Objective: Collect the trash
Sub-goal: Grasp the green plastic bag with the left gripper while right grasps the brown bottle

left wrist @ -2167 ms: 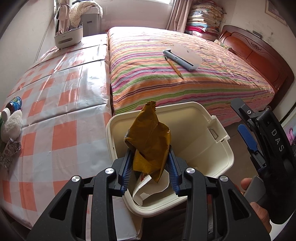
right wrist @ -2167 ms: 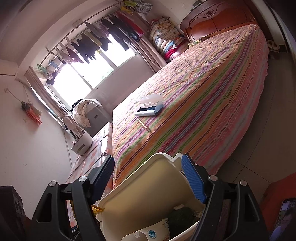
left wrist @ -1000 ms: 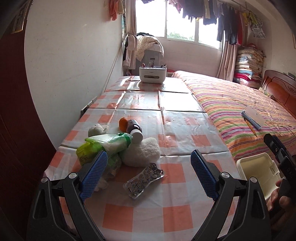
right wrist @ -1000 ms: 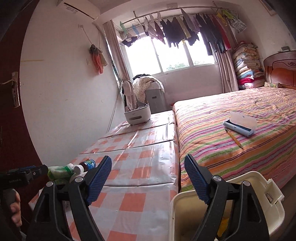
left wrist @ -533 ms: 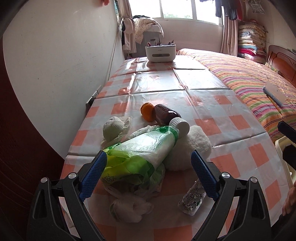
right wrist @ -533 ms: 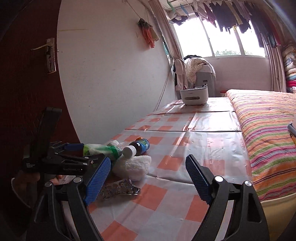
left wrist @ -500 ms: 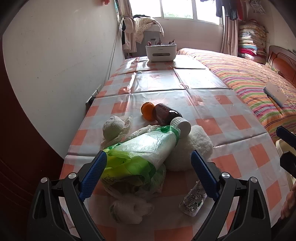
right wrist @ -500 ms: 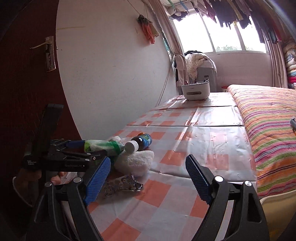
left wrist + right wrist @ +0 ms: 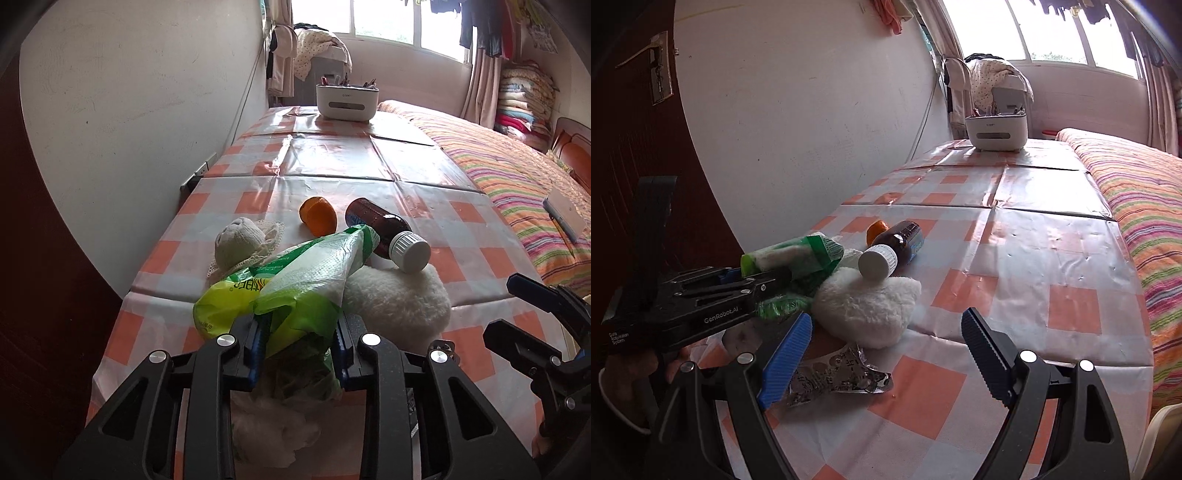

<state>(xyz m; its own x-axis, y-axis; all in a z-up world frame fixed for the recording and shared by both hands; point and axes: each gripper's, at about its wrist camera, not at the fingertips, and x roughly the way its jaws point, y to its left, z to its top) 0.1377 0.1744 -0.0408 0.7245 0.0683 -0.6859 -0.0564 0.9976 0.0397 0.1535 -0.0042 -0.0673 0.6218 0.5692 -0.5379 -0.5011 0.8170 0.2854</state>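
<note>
The left gripper (image 9: 299,350) pinches the green plastic bag (image 9: 295,280) at the bench's (image 9: 332,162) near left end. The right gripper (image 9: 886,358) hangs spread above a crumpled foil wrapper (image 9: 838,380). The brown bottle (image 9: 384,230) and orange cap (image 9: 317,216) remain uncollected; the bin is barely visible.

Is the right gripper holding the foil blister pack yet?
No. The right gripper is open and empty, and the foil blister pack lies on the table beside its near finger.
</note>
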